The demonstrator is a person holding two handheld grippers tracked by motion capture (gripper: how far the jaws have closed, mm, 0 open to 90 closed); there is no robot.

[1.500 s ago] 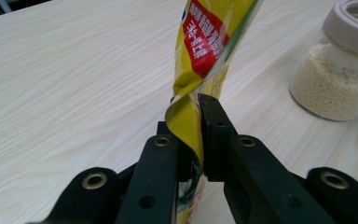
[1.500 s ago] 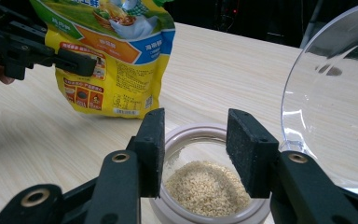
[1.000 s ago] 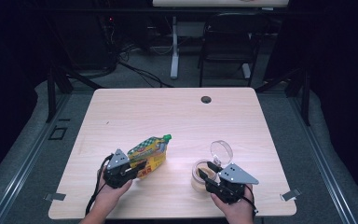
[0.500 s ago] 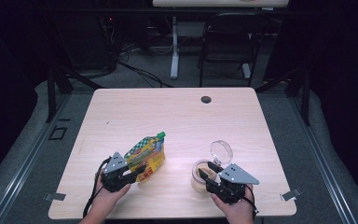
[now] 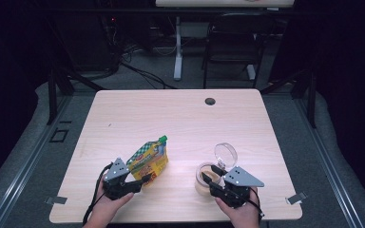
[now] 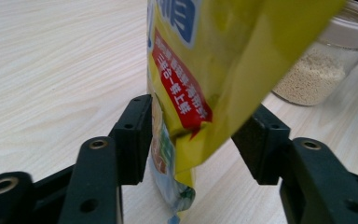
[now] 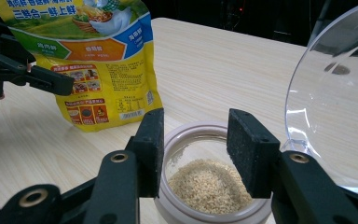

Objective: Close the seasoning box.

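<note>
High view is showing the left claw (image 5: pixel 145 179) at the near left of the table (image 5: pixel 180 118), its jaws having just been opening, now standing spread with the yellow pouch (image 5: pixel 148 159) between them, unpinched. To the right, the right claw (image 5: pixel 209 174) is holding spread jaws around the open jar (image 5: pixel 203 176) of grains, its clear lid (image 5: pixel 225 153) tilted back.

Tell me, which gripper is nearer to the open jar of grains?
The right. The right gripper has its jaws on either side of the jar, while the left gripper is farther off across the table, its jaws around the yellow pouch.
</note>
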